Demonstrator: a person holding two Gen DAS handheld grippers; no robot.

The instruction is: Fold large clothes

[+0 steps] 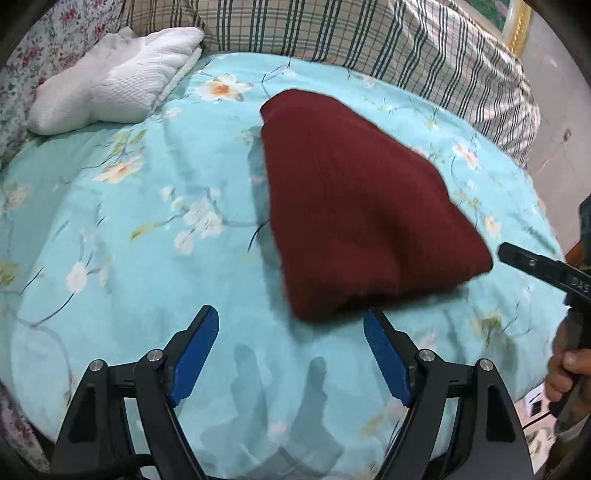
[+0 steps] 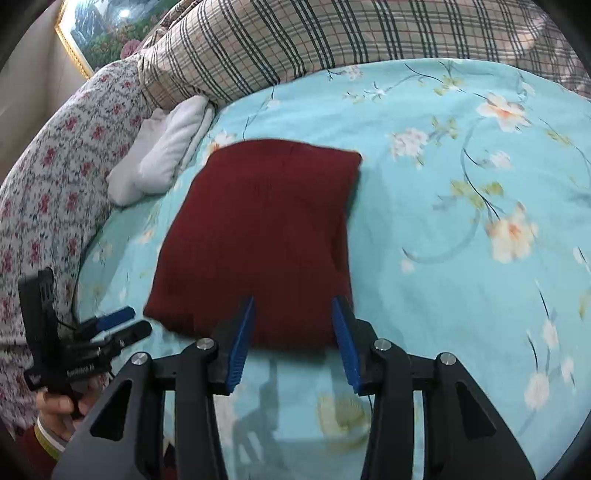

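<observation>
Floral turquoise bedspread [image 1: 147,258], plaid quilt [image 1: 332,33]

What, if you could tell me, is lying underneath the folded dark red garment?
The folded dark red garment lies on a turquoise floral bedsheet, visible around all its edges. The sheet directly beneath it, and any inner layers, are covered.

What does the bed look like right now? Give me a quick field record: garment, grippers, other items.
garment: dark red knit, folded into a compact block, lying flat on the floral blue bedsheet
left gripper: open, nothing between the pads, short of the garment's near edge
right gripper: open, tips at the near edge, not gripping it
other items: white folded cloth by the plaid pillow
</observation>
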